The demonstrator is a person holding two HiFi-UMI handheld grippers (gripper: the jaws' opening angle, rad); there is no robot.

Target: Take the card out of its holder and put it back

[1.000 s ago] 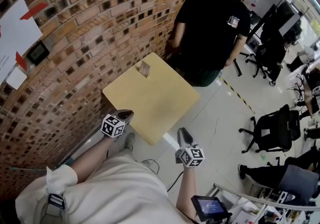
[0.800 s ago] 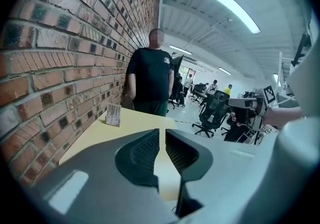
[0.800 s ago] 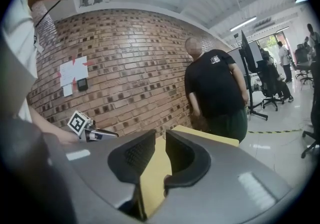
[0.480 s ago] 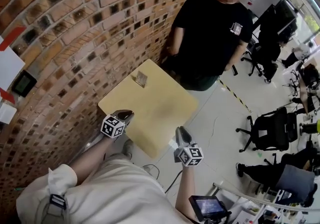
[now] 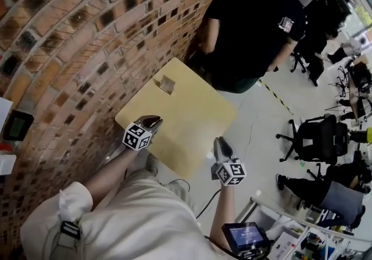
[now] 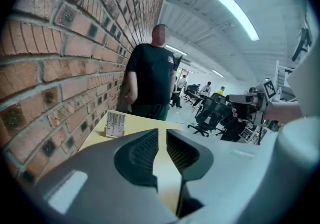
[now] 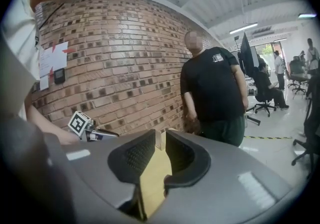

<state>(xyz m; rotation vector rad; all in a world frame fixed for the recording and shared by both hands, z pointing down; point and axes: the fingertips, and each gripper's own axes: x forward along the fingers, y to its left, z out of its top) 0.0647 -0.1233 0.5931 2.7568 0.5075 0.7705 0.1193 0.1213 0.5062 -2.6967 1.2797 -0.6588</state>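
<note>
– Two grippers over one table: what is seen at the left?
– A brick wall (image 5: pixel 75 49) is shown running down the left side, and a yellow table (image 5: pixel 195 131) is set against it. The left gripper (image 5: pixel 151 121) is held over the table's near left edge.
– How are its jaws pictured?
– In the left gripper view they are parted by a narrow gap only. Nothing is gripped, and bare tabletop is seen through the gap.
– And the card?
– The card (image 6: pixel 115 124) is seen standing upright in its holder (image 5: pixel 167 86) on the far left part of the table, close to the wall. It is well apart from both grippers. Dark print is carried on its face, but it is too small to be read.
– What is shown further right?
– The right gripper (image 5: pixel 221 145) is held at the table's near right edge. Its jaws are likewise set a little apart and nothing is held in them. In the right gripper view the tabletop shows through the gap, with the card holder lined up far beyond it.
– Who else is pictured?
– A person in a black shirt (image 5: pixel 256 20) is seen standing at the table's far side, next to the wall. Black office chairs (image 5: pixel 317 142) are spread over the pale floor to the right. A small lit screen (image 5: pixel 247 235) is seen at the near right.
</note>
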